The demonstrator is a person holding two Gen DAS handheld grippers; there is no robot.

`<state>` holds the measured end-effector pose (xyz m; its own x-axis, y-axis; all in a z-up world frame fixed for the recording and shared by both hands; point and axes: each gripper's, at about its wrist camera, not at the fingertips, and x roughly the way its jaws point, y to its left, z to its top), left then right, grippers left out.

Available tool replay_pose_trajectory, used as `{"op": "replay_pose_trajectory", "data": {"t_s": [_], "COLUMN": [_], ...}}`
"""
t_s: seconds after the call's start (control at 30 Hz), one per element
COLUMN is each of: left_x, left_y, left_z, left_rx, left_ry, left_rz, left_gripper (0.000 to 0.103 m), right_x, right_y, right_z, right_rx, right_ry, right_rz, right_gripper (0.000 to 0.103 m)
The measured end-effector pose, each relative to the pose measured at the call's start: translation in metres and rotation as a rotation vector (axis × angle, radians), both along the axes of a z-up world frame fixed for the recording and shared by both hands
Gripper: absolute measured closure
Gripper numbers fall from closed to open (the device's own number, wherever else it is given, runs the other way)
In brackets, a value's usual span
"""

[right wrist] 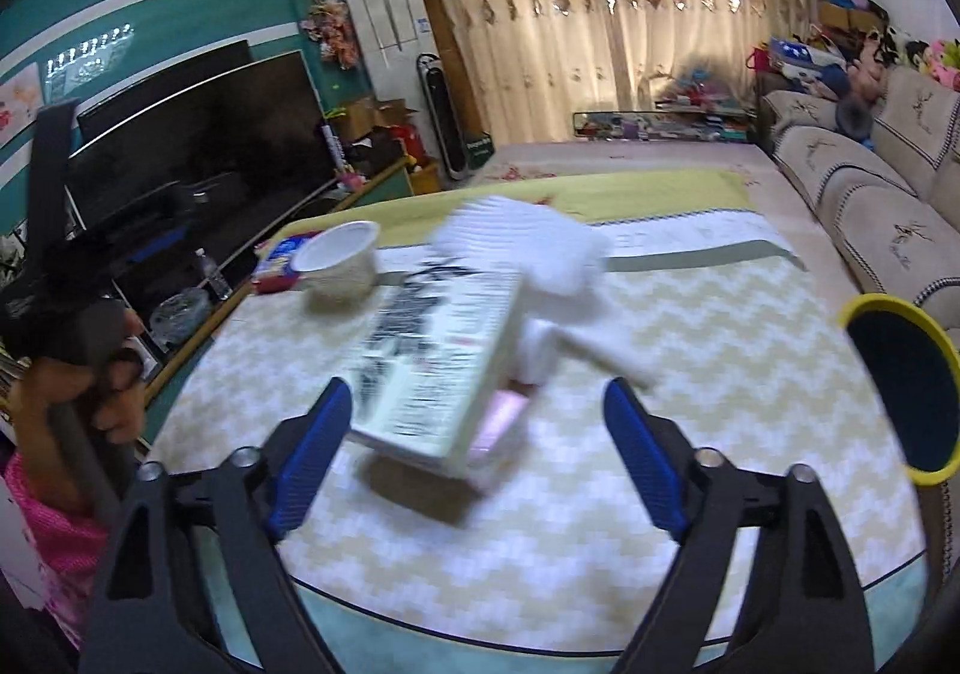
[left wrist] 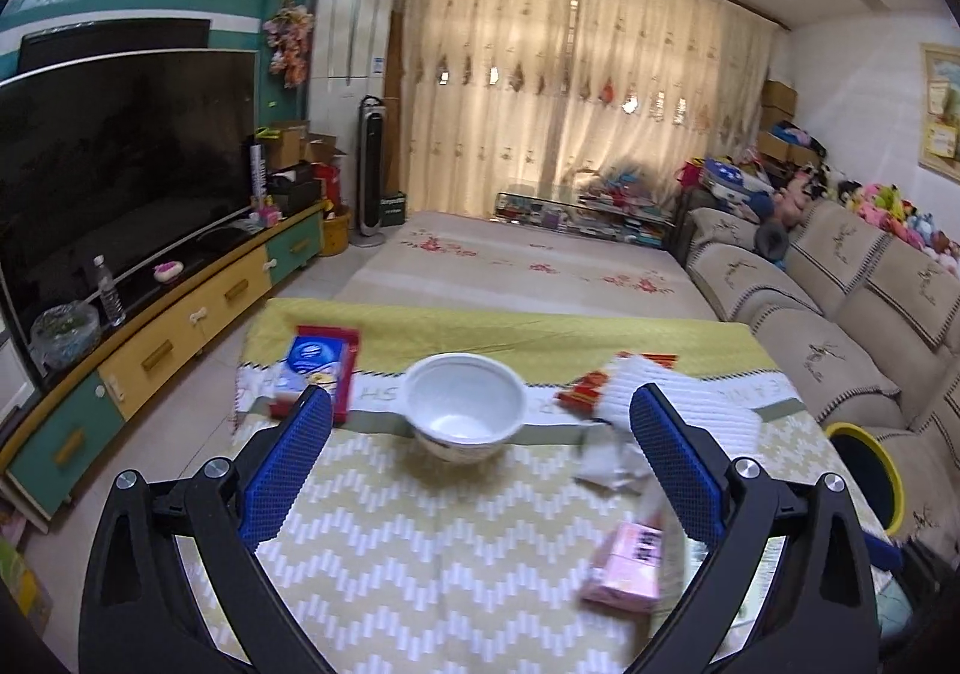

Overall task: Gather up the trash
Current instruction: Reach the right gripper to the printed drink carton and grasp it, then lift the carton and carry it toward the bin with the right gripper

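My left gripper point(left wrist: 480, 410) stands open over the table with a white bowl point(left wrist: 465, 404) just beyond its tips. Crumpled paper point(left wrist: 606, 461) and a pink carton point(left wrist: 627, 560) lie by its right finger. A red wrapper point(left wrist: 591, 392) lies behind them. My right gripper point(right wrist: 480, 398) is open too. A blurred white printed carton point(right wrist: 438, 356) sits tilted between its jaws with a shadow beneath it. The carton's near corner is close to the left pad, and the right pad stands well apart. The yellow-rimmed bin point(right wrist: 900, 380) is to the right, beside the table.
A ribbed white cloth point(left wrist: 678, 398) lies at the table's far right, and a red and blue box point(left wrist: 318, 362) at its far left. A person's hand point(right wrist: 90, 368) holds the other gripper's handle at the left edge. Beyond are a sofa point(left wrist: 840, 314) and a TV cabinet point(left wrist: 180, 326).
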<state>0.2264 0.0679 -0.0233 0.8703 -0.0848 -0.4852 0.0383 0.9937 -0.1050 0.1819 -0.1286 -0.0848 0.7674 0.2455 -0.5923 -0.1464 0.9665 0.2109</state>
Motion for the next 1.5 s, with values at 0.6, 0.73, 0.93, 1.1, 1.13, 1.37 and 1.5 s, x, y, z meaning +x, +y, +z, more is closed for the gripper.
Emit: {"op": "replay_pose_trajectory", "data": {"t_s": [0.6, 0.73, 0.93, 1.1, 1.13, 1.37, 1.5], "left_x": [0.002, 0.003, 0.003, 0.005, 0.005, 0.007, 0.007], "left_y": [0.016, 0.013, 0.007, 0.005, 0.005, 0.004, 0.001], "left_z": [-0.026, -0.029, -0.032, -0.036, -0.036, -0.036, -0.040], "left_rx": [-0.050, -0.044, -0.035, -0.033, -0.031, -0.028, -0.015], "left_ry": [-0.014, -0.012, -0.015, 0.000, 0.001, 0.006, 0.006], "left_rz": [0.075, 0.072, 0.065, 0.064, 0.065, 0.066, 0.061], "left_gripper": [0.005, 0.005, 0.005, 0.005, 0.005, 0.005, 0.005], "right_x": [0.029, 0.026, 0.028, 0.029, 0.028, 0.007, -0.003], "right_y": [0.050, 0.057, 0.064, 0.060, 0.058, 0.036, 0.020], "right_z": [-0.036, -0.037, -0.039, -0.039, -0.038, -0.021, -0.008], "right_rx": [-0.130, -0.167, -0.217, -0.238, -0.233, -0.155, -0.111], "right_ry": [0.023, -0.003, -0.005, -0.001, 0.002, -0.017, -0.032], "right_rz": [-0.186, -0.185, -0.175, -0.160, -0.152, -0.086, -0.071], "right_gripper": [0.007, 0.009, 0.026, 0.031, 0.031, 0.032, 0.033]}}
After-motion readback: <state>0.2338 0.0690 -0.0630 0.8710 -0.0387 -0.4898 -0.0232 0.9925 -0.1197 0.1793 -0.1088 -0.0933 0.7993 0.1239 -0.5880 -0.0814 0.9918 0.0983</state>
